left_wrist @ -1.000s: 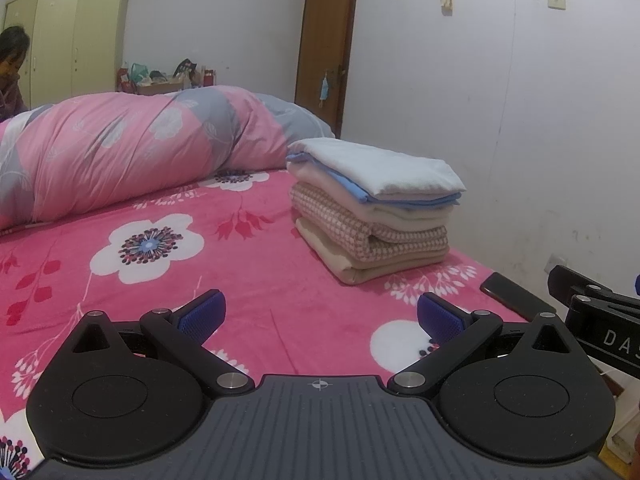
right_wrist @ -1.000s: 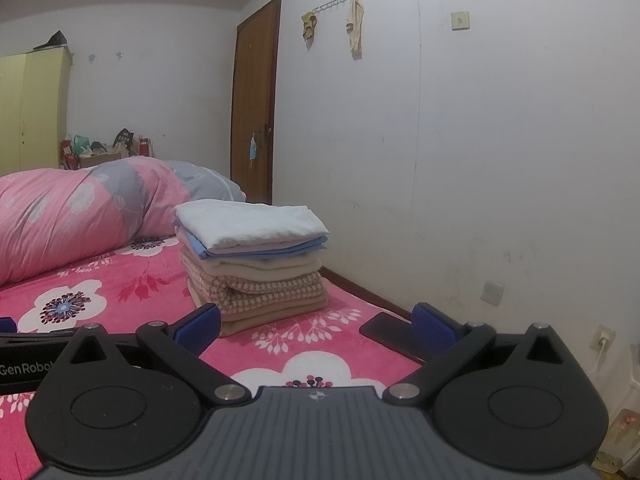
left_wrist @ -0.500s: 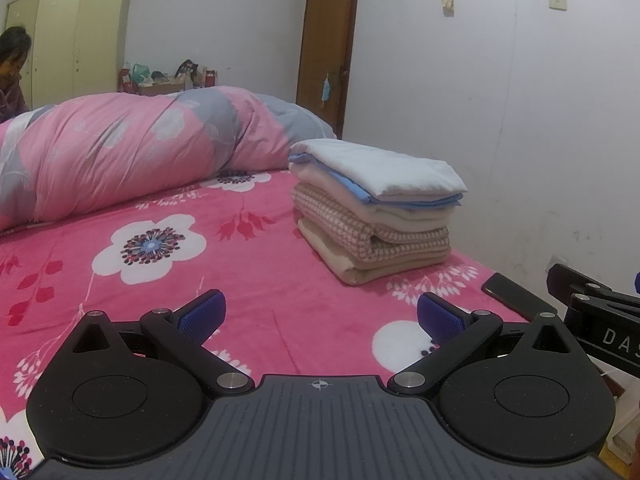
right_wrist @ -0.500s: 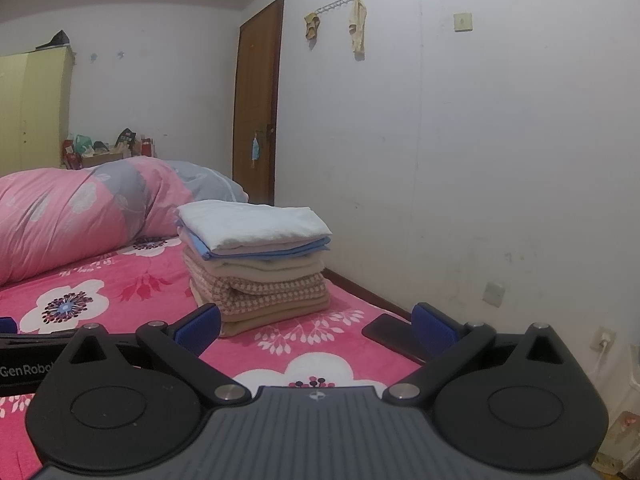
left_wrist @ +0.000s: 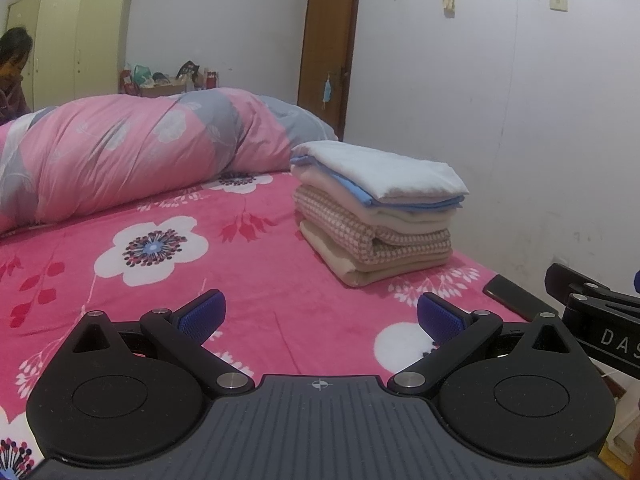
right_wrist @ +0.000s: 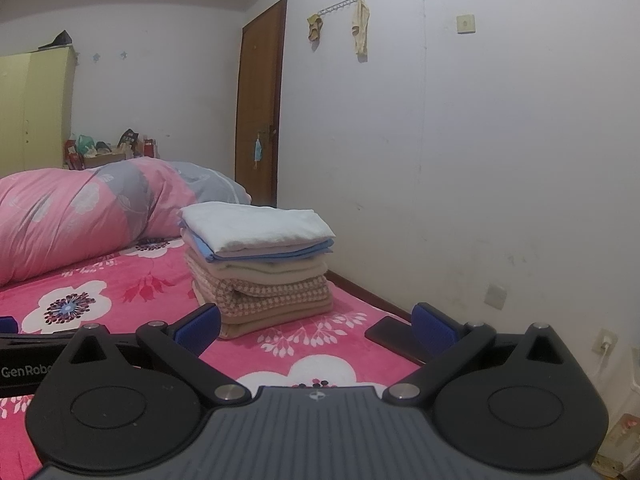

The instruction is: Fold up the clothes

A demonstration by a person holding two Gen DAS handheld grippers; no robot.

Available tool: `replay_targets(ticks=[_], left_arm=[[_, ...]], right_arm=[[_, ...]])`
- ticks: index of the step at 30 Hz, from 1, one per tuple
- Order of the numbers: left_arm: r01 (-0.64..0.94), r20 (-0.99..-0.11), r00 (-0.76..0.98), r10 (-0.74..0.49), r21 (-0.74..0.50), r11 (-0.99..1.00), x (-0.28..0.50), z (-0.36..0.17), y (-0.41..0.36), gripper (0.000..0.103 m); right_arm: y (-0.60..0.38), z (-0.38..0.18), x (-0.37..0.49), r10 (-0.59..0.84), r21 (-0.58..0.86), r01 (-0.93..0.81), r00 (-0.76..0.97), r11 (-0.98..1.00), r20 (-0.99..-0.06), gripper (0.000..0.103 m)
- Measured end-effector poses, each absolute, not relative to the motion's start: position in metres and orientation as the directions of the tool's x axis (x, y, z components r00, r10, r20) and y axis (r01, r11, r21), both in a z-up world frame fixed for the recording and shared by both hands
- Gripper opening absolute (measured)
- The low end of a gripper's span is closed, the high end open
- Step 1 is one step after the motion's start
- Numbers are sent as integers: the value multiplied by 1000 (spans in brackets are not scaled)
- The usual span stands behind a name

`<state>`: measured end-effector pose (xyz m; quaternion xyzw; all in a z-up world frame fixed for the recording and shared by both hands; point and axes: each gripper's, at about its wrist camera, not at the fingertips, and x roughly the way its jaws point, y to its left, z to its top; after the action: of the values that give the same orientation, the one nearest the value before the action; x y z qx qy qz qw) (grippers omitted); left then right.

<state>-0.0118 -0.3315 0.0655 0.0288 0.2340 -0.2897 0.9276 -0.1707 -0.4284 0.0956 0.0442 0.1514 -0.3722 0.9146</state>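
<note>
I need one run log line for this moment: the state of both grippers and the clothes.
left gripper: open, empty | right gripper: open, empty | folded clothes stack: on bed, untouched | phone: beside stack

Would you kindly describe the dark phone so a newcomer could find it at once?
Start at the pink floral bed and its stack of folded clothes. Beside the stack, at the wall-side edge, lies the phone: flat, black and rigid, unlike the soft fabrics.

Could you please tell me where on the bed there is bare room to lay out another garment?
The floral sheet lies bare between the rolled duvet, the folded stack and the open left tongs. The wall side is crowded: stack, then a dark phone at the edge.
</note>
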Motion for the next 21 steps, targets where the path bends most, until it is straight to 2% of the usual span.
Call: replay_targets(ticks=[21], left_arm=[[550,-455,719,-525,-89,831,-8,65,-328,103]], right_arm=[[-426,93,-167,-667,-37,694,675,719,-317,103]])
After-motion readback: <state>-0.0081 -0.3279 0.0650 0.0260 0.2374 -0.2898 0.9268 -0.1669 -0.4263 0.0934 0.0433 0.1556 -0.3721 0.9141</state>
